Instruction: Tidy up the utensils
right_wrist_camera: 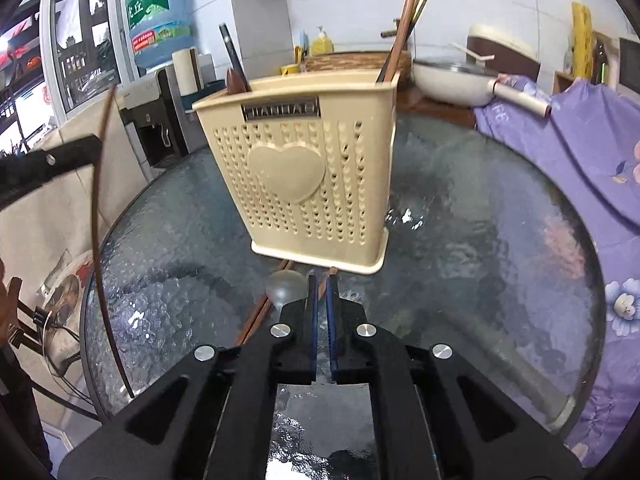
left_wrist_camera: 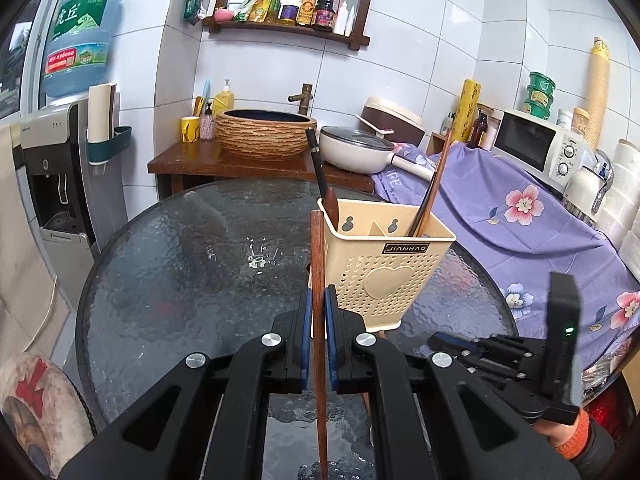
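My left gripper (left_wrist_camera: 319, 292) is shut on a brown wooden chopstick (left_wrist_camera: 318, 248) that stands upright just left of the beige perforated utensil holder (left_wrist_camera: 384, 272). The right wrist view shows that chopstick (right_wrist_camera: 100, 200) at the far left. The holder (right_wrist_camera: 316, 168) has a dark-handled utensil (left_wrist_camera: 318, 164) in its left compartment and chopsticks (left_wrist_camera: 434, 180) in its right. My right gripper (right_wrist_camera: 322, 280) is low at the holder's foot, shut on another chopstick (right_wrist_camera: 329, 274) on the glass. More loose chopsticks (right_wrist_camera: 260, 312) and a translucent spoon (right_wrist_camera: 284, 286) lie just left of it.
The round textured glass table (left_wrist_camera: 180, 260) carries everything. Behind it stand a wooden counter with a woven basin (left_wrist_camera: 264, 132) and a white pan (left_wrist_camera: 356, 148). A purple floral cloth (left_wrist_camera: 520, 220) covers the right side, and a water dispenser (left_wrist_camera: 56, 168) is at the left.
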The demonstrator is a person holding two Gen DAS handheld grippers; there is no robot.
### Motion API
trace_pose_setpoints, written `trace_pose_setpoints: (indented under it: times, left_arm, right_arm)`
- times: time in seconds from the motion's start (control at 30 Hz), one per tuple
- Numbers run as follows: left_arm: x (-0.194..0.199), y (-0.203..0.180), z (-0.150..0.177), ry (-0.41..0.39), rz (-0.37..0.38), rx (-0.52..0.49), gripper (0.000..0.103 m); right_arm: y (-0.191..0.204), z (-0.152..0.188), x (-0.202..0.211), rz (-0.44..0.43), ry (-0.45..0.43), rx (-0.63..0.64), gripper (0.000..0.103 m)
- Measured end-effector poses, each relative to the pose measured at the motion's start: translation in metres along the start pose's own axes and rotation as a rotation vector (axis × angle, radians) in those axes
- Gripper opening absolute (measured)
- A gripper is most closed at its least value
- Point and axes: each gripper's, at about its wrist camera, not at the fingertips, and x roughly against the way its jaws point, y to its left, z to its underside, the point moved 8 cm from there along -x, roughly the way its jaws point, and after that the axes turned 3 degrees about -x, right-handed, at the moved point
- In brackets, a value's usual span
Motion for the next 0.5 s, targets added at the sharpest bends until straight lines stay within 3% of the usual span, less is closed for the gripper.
trace_pose_setpoints:
  times: [0.07,0.13,0.27,0.5]
  left_arm:
    - [0.003,0.0,-0.002,-0.009,-0.002,-0.004,0.007]
    - [0.005,0.0,-0.003,-0.014,-0.002,-0.004,0.007]
    - [0.006,0.0,-0.004,-0.019,-0.004,-0.006,0.007]
    - [0.007,0.002,-0.003,-0.02,-0.007,0.0,0.007]
  right_arm:
    - [0.001,0.004,-0.008,-0.009,0.025,-0.005,0.015]
    - [0.001,0.008,-0.015,-0.015,0.043,-0.016,0.042]
    - [0.003,0.012,-0.024,-0.013,0.067,-0.034,0.043]
    - [0.031,0.021,-0.017,-0.101,0.103,-0.008,0.041]
